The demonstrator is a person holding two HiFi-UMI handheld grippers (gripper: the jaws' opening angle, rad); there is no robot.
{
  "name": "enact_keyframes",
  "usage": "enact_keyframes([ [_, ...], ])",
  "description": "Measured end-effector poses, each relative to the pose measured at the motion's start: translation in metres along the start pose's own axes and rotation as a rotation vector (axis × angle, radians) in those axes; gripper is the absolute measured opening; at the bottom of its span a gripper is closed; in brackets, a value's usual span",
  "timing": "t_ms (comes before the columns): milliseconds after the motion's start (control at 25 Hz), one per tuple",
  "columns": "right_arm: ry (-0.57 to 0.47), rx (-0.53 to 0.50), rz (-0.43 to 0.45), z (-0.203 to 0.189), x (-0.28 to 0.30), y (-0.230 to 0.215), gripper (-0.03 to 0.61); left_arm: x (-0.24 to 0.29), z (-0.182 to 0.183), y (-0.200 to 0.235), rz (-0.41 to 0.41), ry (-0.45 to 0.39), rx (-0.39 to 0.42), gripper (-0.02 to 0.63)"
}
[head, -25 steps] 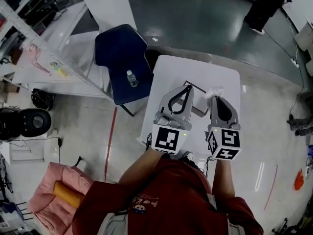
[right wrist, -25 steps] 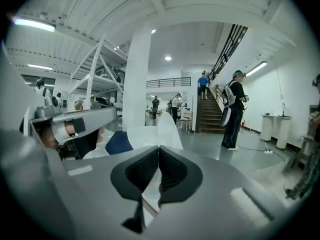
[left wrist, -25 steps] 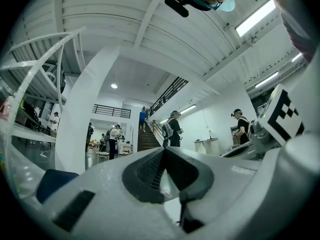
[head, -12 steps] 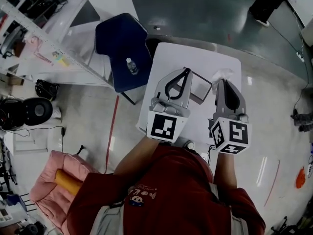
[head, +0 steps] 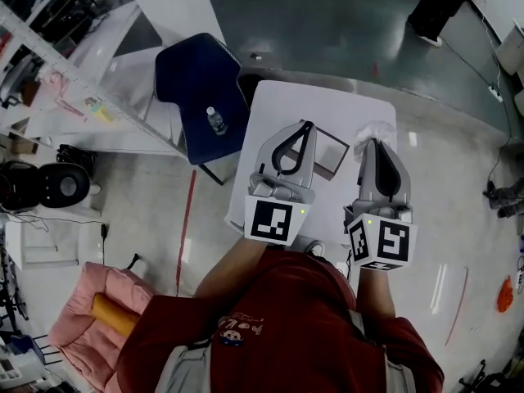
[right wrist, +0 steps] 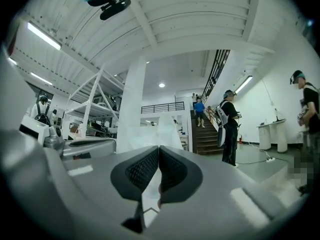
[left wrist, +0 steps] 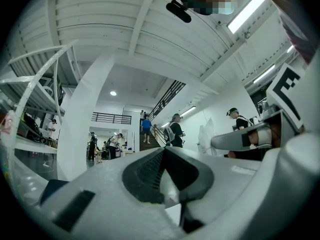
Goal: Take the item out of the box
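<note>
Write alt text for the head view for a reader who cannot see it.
Seen from above, a person in a red top holds two grippers over a white table: the right gripper is shut on a crumpled white item, the left gripper is shut by a dark-rimmed box. A blue chair bearing a bottle stands left of the table.

Person wears dark red shirt [head: 278, 338], small chest print; left grey gripper [head: 307, 126], right grey gripper [head: 374, 143], black-white square-marker cubes [head: 273, 221].

Left claw [head: 309, 125] shut; right claw [head: 373, 142] pinching white wad [head: 368, 130].
</note>
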State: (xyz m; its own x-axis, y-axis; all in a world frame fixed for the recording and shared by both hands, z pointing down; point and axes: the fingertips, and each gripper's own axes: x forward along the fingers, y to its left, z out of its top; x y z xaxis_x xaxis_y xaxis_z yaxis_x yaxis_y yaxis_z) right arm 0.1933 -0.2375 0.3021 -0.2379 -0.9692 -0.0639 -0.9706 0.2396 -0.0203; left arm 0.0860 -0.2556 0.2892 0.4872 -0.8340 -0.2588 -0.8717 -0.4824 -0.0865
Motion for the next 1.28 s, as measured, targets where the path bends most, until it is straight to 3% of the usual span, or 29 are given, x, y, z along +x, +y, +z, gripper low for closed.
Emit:
enact_keyframes([
  [280,-0.14,-0.051,-0.041,0.027,-0.007,0.009,0.005,-0.004,0.009,0.002,-0.002,-0.021,-0.034,0.002],
  [600,-0.208,-0.096,-0.082,0.028,-0.014,0.015,0.005,-0.011,0.016,0.001,-0.007,-0.05,-0.066,0.002],
  [1280,-0.191,-0.141,-0.089,0.031,0.009,0.01,0.005,0.007,0.018,0.01,-0.017,-0.068,-0.101,0.002],
])
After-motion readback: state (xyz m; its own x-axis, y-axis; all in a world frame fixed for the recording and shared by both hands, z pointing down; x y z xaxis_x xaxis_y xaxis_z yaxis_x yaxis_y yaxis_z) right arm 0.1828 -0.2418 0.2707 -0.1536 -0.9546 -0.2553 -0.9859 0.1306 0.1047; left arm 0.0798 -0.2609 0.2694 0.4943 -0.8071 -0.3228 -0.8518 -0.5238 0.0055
